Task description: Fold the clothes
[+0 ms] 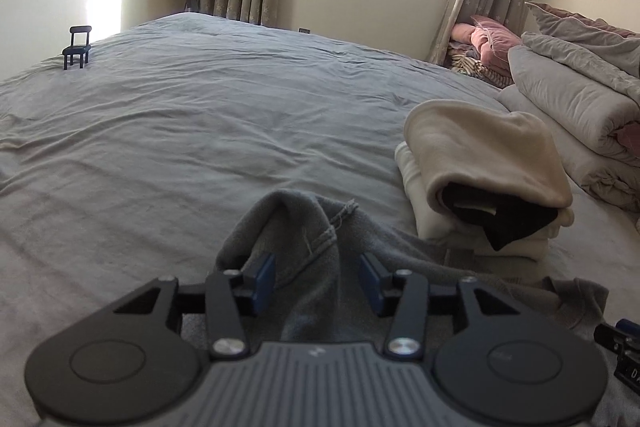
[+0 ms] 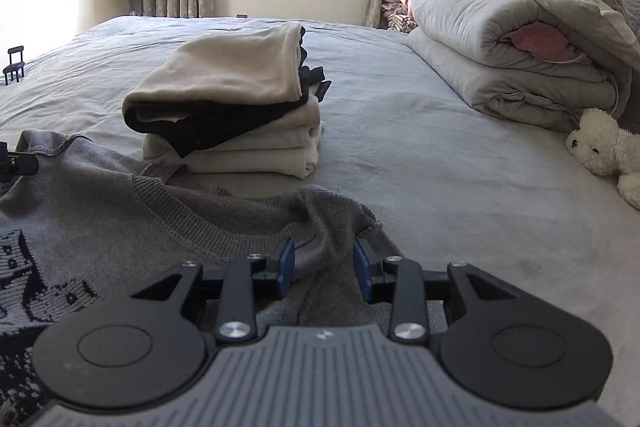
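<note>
A grey sweater [image 2: 168, 223] lies spread on the bed [image 1: 200, 115], near its front edge. The left tongs [image 1: 318, 281] stand released, a raised fold of the sweater between the pads but not pinched — the right tongs [image 2: 325, 267] likewise, parted over a bunched shoulder by the ribbed collar. Just beyond the sweater sits a stack of folded clothes [image 2: 236, 115].

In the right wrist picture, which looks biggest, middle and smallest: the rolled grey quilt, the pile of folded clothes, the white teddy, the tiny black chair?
1. Rolled grey quilt
2. Pile of folded clothes
3. White teddy, partly cut off at the edge
4. Tiny black chair, which also sits farther away
</note>
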`<state>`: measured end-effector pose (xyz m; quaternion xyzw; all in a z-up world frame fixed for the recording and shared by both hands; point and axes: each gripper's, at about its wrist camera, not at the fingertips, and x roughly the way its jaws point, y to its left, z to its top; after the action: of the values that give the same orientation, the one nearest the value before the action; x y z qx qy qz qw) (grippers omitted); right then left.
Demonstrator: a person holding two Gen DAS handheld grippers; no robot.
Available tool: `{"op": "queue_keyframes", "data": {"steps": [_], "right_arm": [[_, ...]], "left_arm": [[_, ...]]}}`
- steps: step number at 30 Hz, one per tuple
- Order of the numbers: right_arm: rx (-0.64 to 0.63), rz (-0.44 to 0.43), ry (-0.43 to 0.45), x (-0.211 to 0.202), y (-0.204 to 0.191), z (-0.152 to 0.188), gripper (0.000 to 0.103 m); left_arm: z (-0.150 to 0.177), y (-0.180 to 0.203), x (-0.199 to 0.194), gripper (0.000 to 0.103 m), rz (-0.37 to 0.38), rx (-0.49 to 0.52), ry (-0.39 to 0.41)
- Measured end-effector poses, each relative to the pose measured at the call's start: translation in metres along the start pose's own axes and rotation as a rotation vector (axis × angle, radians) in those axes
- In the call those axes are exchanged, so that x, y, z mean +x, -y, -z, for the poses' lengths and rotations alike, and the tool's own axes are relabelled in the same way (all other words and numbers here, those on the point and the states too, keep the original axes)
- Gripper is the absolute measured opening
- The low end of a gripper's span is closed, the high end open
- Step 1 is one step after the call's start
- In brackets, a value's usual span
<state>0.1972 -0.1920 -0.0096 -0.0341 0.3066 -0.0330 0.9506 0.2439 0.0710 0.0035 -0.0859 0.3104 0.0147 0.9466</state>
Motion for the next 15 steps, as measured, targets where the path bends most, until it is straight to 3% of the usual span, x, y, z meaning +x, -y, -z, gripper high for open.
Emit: {"op": "queue_keyframes", "data": {"steps": [9, 15], "right_arm": [[0.039, -0.047, 0.001, -0.038, 0.003, 0.005, 0.047], [0.042, -0.068, 0.006, -0.063, 0.0, 0.014, 0.05]], "left_arm": [[0.007, 0.007, -0.043, 0.064, 0.012, 0.04, -0.018], [0.019, -0.001, -0.065, 0.068, 0.014, 0.022, -0.044]]}}
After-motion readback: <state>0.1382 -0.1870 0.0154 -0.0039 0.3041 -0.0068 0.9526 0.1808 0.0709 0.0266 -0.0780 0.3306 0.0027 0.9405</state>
